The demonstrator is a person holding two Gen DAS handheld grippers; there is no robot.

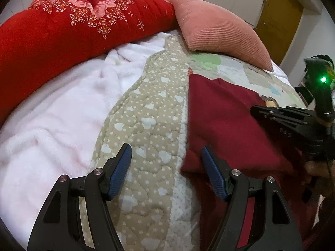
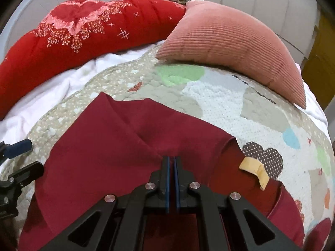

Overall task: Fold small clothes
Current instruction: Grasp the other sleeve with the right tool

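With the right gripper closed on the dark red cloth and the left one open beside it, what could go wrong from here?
1. The right gripper has pinched only a small ridge of the dark red cloth garment; lifting may slip or bunch it.
2. The open left gripper sits over the cloud-patterned beige quilt at the garment's edge, so it may catch quilt instead.
3. The tan fabric tag could end up folded outside.

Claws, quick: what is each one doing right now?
Left claw: open, holding nothing.
Right claw: shut, pinching the dark red garment.
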